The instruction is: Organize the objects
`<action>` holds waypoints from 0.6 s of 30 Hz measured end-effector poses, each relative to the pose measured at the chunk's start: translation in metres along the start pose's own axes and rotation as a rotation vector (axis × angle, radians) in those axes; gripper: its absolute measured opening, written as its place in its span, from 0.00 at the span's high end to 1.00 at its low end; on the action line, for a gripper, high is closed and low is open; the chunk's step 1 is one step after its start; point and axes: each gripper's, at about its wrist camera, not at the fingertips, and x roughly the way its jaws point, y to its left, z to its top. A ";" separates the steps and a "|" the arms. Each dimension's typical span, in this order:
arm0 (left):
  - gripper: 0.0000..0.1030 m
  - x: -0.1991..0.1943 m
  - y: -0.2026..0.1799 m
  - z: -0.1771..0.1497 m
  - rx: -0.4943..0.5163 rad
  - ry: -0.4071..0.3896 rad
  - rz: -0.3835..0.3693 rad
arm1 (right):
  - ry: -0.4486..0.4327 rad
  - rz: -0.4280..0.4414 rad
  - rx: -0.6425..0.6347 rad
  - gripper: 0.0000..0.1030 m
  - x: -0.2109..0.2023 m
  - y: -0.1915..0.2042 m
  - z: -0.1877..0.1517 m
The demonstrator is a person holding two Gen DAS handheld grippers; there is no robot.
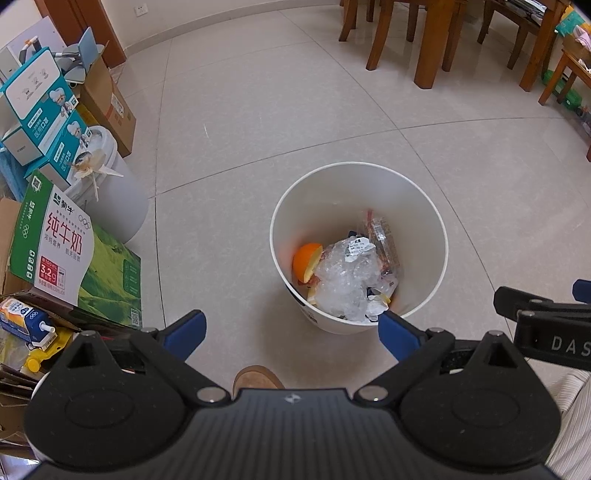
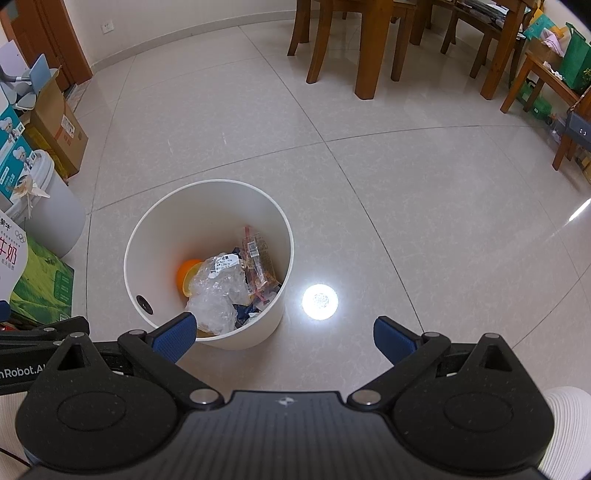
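Note:
A white round bin (image 1: 432, 221) stands on the tiled floor; it also shows in the right wrist view (image 2: 147, 236). Inside lie an orange peel (image 1: 304, 260), crumpled clear plastic (image 1: 343, 277) and a snack wrapper (image 1: 382, 240). My left gripper (image 1: 291, 332) is open and empty, held above the floor just before the bin. My right gripper (image 2: 284, 338) is open and empty, above the bin's right side. The right gripper's fingers show at the left wrist view's right edge (image 1: 535, 314).
A green milk carton box (image 1: 74, 258), a white bucket (image 1: 110, 192), teal boxes (image 1: 40, 107) and cardboard boxes (image 1: 110, 99) crowd the left. A wooden table and chairs (image 1: 436, 33) stand at the back right. A light glare (image 2: 319, 301) shines on the floor.

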 end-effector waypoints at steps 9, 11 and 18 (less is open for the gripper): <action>0.04 0.000 -0.001 0.000 0.001 0.001 -0.003 | -0.001 0.001 0.004 0.00 0.000 -0.001 0.000; 0.04 0.000 -0.001 0.000 0.002 0.001 -0.002 | -0.001 0.000 0.005 0.00 0.000 -0.001 0.000; 0.04 0.000 0.000 0.000 -0.002 0.003 -0.002 | -0.002 -0.001 0.013 0.00 -0.001 -0.001 -0.001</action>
